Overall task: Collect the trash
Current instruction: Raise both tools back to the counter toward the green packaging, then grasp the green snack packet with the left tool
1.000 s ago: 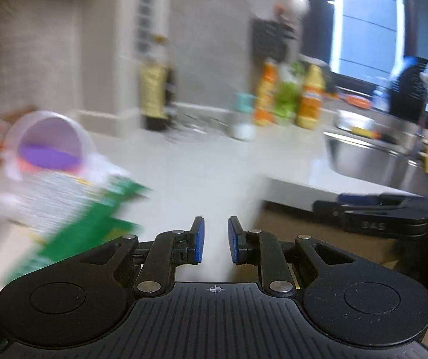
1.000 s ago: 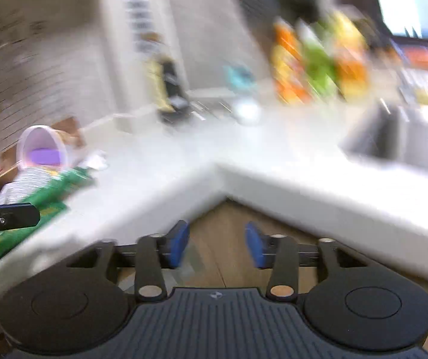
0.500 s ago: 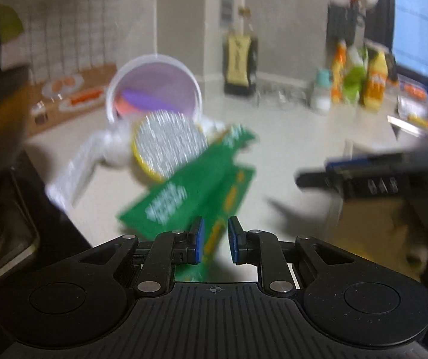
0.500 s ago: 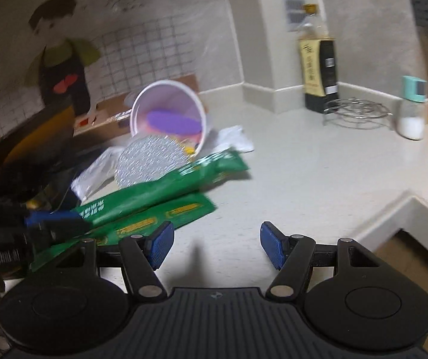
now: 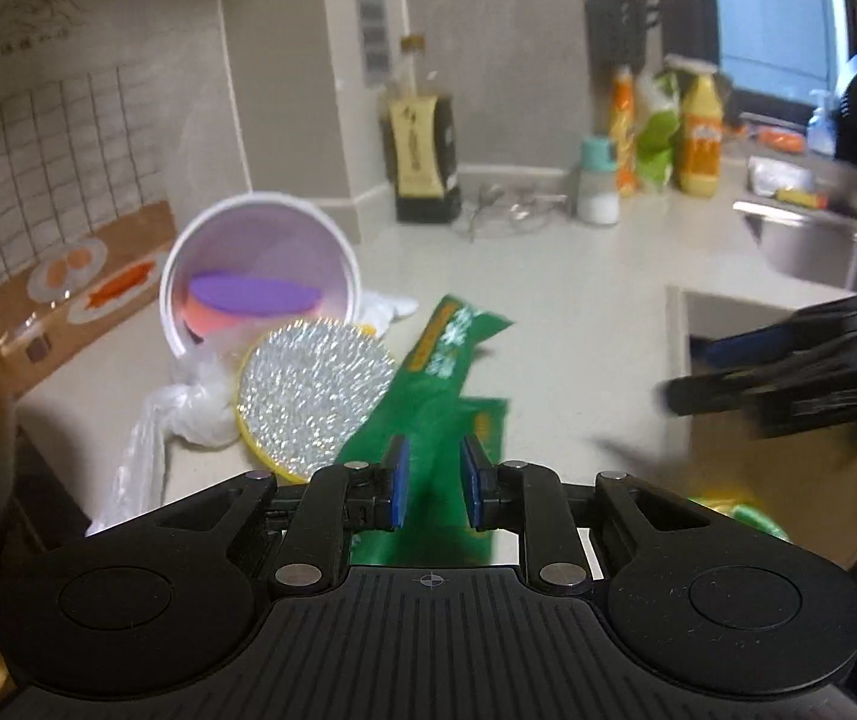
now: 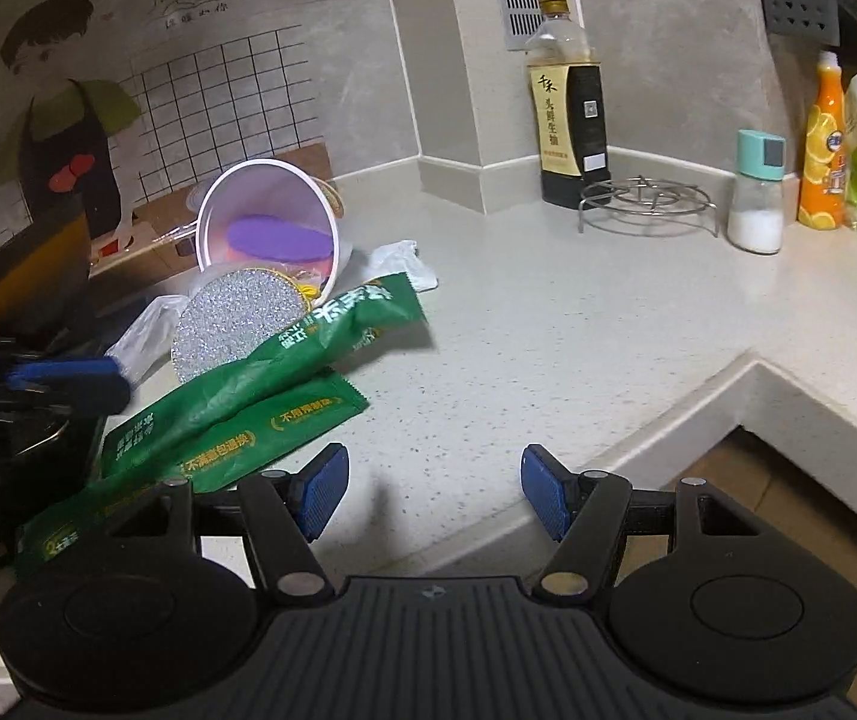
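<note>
A pile of trash lies on the counter: a tipped white cup (image 5: 260, 264) (image 6: 266, 222) with a purple lid inside, a round foil lid (image 5: 314, 396) (image 6: 236, 324), clear plastic film (image 5: 188, 420) and two green wrappers (image 5: 428, 396) (image 6: 260, 384). My left gripper (image 5: 432, 489) hovers over the near end of the green wrappers with a narrow gap between its pads, holding nothing. My right gripper (image 6: 428, 495) is wide open above the bare counter, right of the wrappers. The left gripper also shows at the left edge of the right wrist view (image 6: 62, 378).
A dark soy sauce bottle (image 6: 572, 102), a wire trivet (image 6: 647, 204), a salt shaker (image 6: 758, 192) and orange and green bottles (image 5: 662, 132) stand along the back wall. A steel sink (image 5: 812, 240) is at the right. The counter edge (image 6: 668, 420) drops to a wooden floor.
Both grippers have swung left toward the trash pile and closer to it. The left gripper now sits over the green wrappers. The right gripper has opened wider.
</note>
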`<state>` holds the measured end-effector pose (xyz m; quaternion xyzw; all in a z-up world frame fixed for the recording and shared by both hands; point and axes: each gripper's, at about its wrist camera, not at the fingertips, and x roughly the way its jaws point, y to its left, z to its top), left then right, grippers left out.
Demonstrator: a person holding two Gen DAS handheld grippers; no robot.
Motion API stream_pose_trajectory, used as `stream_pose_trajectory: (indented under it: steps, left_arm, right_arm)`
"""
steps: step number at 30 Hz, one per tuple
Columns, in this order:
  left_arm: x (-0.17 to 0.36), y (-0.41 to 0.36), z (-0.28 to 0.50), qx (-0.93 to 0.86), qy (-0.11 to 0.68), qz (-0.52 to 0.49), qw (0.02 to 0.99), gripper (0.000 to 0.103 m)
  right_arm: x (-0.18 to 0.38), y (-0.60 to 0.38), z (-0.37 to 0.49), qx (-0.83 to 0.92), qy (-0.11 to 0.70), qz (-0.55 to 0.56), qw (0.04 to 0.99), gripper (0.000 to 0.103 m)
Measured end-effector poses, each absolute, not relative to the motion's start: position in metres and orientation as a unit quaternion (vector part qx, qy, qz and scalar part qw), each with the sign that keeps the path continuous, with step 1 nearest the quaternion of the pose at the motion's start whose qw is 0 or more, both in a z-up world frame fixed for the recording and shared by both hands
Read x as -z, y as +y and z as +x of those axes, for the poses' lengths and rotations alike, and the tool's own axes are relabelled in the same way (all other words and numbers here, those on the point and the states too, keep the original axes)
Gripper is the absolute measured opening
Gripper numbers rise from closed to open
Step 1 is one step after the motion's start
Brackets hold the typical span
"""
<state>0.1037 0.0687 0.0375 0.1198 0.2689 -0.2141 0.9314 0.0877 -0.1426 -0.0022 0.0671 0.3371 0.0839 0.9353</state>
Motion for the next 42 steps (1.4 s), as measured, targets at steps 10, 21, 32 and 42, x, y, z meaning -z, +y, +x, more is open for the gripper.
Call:
stream_pose_trajectory:
  steps: [10,21,32,42]
  left_arm:
    - [-0.006,0.087,0.138,0.203,0.330,0.041,0.921,0.023]
    - [-0.019,0.082,0.116,0.277,0.324,0.023,0.904,0.023]
    - [-0.064,0.097,0.118,0.195,0.283,0.043,0.938,0.023]
    - [-0.066,0.088,0.149,0.181,0.296,0.079,0.935,0.023]
  right_arm:
    - [-0.013,-0.152,0.053,-0.040,0.344,0.012,0.938,0.064]
    - [-0.007,-0.147,0.064,-0.068,0.356,0.020,0.932,0.065]
    - [-0.026,-0.110,0.105,-0.135,0.382,0.054,0.913,0.066]
    - [-0.002,0.005,0.090,-0.241,0.350,-0.078,0.902,0.066]
